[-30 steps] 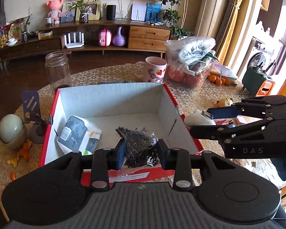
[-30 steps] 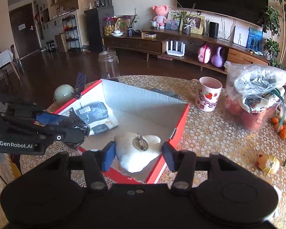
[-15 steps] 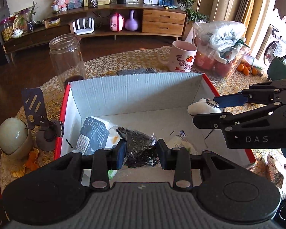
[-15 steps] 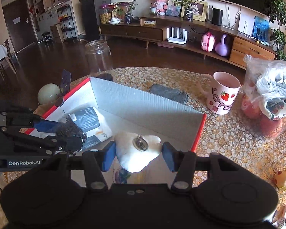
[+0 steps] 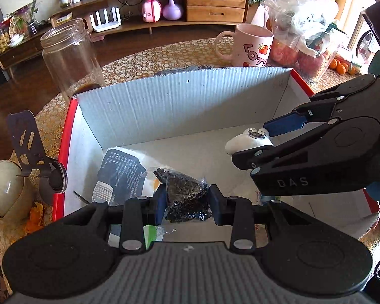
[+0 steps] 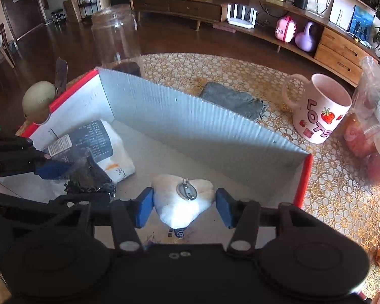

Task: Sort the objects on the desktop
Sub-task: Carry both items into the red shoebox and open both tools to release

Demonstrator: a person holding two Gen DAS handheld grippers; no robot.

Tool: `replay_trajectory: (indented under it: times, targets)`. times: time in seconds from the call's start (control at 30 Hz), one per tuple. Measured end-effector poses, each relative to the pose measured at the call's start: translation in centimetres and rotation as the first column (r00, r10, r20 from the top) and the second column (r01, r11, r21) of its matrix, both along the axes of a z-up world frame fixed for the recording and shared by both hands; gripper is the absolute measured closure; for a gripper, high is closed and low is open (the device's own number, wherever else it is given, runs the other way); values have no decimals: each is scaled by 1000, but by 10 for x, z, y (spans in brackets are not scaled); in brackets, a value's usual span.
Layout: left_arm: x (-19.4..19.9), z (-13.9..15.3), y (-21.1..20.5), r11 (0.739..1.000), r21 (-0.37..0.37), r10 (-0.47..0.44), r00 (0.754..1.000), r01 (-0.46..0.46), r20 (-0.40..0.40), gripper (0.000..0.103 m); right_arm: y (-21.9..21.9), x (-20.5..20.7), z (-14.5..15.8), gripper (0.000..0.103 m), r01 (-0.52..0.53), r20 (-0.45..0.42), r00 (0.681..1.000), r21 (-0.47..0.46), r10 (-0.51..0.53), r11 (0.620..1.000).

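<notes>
Both your grippers hang inside the corrugated cardboard box (image 5: 185, 106). Your left gripper (image 5: 186, 201) pinches a crinkly clear packet of black shreds (image 5: 186, 197) above the box floor; your right gripper (image 6: 184, 206) clamps a soft white pouch with a metal ring (image 6: 182, 202), beside the box's red-edged right wall.

Both wrist cameras look steeply down, close above the shared open box (image 5: 179, 106) (image 6: 190, 124), from opposite sides
</notes>
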State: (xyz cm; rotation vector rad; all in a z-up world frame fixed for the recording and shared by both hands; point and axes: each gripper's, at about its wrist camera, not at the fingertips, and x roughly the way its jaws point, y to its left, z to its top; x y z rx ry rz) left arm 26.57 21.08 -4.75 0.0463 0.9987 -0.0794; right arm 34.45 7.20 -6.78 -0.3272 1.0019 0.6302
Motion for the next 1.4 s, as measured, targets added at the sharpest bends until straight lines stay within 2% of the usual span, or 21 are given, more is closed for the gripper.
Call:
replay_trajectory:
  times: [0.47,0.67,0.8,0.87,1.03,1.4]
  targets:
    - [9,-24,-4,1000,6,-27,996,28,-87,69,17,15,-21,49,21,-53,998,-99,-27,995]
    - [10,-26,-6,999,-9,-33,994,32,-105,69,15,14,-27,48,22,-67,997,-100,-29,995]
    - [8,-27,-9,999,-5,-40,994,39,-106,64,14,13,-25,39,21,-65,998,-90,-27,996]
    - [7,-27,-11,999,4,-45,994,45,-102,56,15,10,-23,37,16,-57,998,-92,-21,996]
    - [3,-18,-14,999,6,-46,996,46,-76,48,12,4,-13,33,9,-45,999,-66,-12,998]
    - [-29,18,-27,999,-3,-49,999,49,11,48,-15,-23,31,31,0,-10,1000,26,0,1000]
